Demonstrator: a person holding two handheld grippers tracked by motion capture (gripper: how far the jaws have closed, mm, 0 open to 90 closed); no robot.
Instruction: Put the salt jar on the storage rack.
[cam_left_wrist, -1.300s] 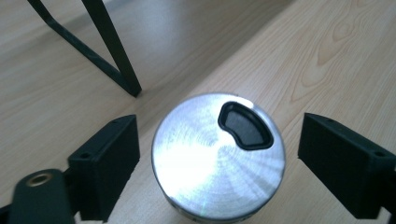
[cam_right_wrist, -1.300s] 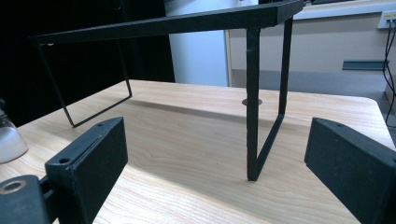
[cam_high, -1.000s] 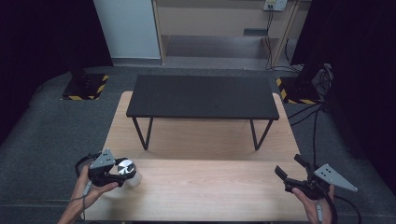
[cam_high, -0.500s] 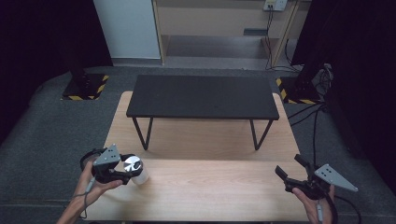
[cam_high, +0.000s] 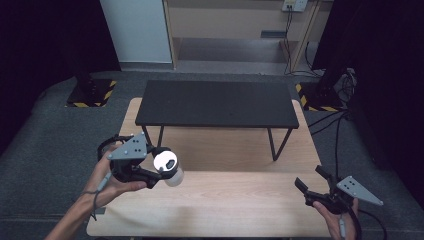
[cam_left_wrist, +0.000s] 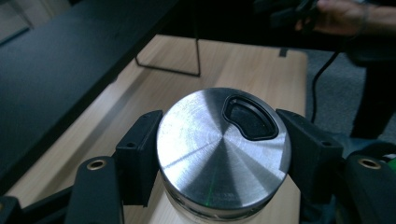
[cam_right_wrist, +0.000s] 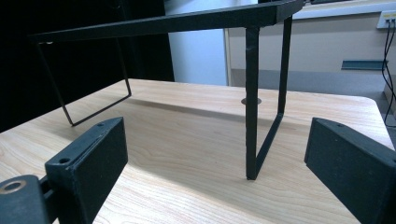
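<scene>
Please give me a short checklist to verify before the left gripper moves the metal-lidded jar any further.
1. Left gripper jaws press both sides of the jar: ok.
2. Metal lid seated on the jar: ok.
3. Lid opening sealed: cannot tell.
4. Right gripper open, holding nothing: ok.
5. Wooden table bare ahead of the jar: ok.
6. Black shelf top free for placing: ok.

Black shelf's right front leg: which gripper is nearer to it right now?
Right. The right gripper sits open just in front of the black shelf's right front leg; the left gripper, shut on the steel-lidded jar, is across the table near the left leg.
</scene>
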